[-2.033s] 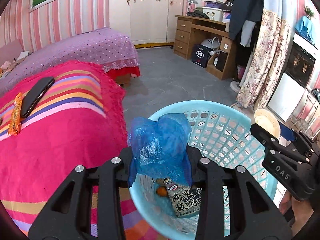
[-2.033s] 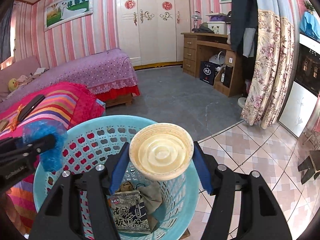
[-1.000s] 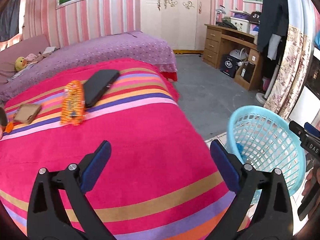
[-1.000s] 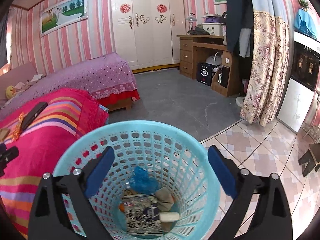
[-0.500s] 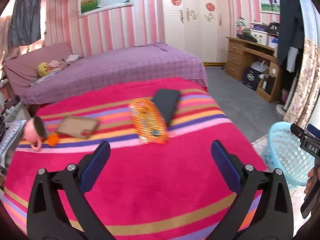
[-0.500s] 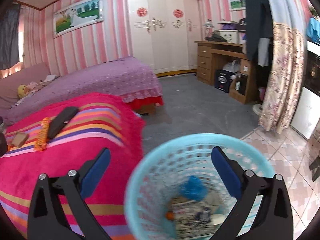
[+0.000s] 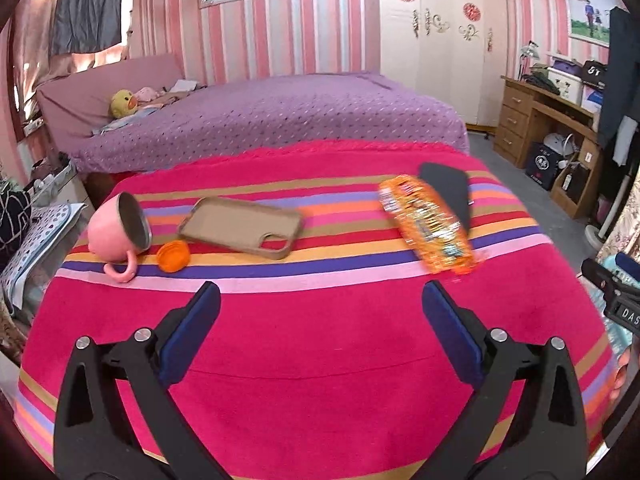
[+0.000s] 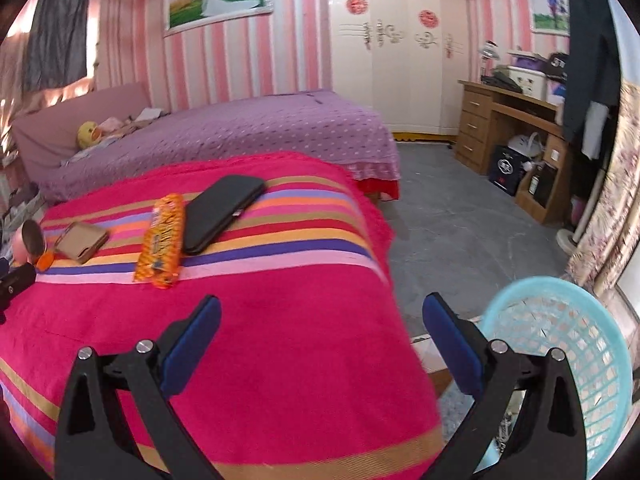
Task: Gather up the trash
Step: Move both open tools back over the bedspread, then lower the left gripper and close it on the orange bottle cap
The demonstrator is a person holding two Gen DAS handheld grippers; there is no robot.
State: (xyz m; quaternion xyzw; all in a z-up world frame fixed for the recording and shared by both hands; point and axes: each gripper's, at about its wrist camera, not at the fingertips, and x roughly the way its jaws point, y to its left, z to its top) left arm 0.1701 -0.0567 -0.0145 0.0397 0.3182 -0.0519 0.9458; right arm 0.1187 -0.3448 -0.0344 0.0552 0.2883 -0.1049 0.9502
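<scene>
Both hand-held grippers, left [image 7: 320, 304] and right [image 8: 320, 316], hang released, holding nothing. Orange snack wrapper [image 7: 430, 226] at one o'clock: probably light, crinkly, slippery; pinch mid-length.

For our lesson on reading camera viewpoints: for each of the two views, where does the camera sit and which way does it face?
Left wrist: on the open left gripper, facing the striped blanket; right gripper at the edge.
Right wrist: on the open right gripper, facing the blanket's corner and blue basket.
Shared: orange snack packet, black phone.
</scene>
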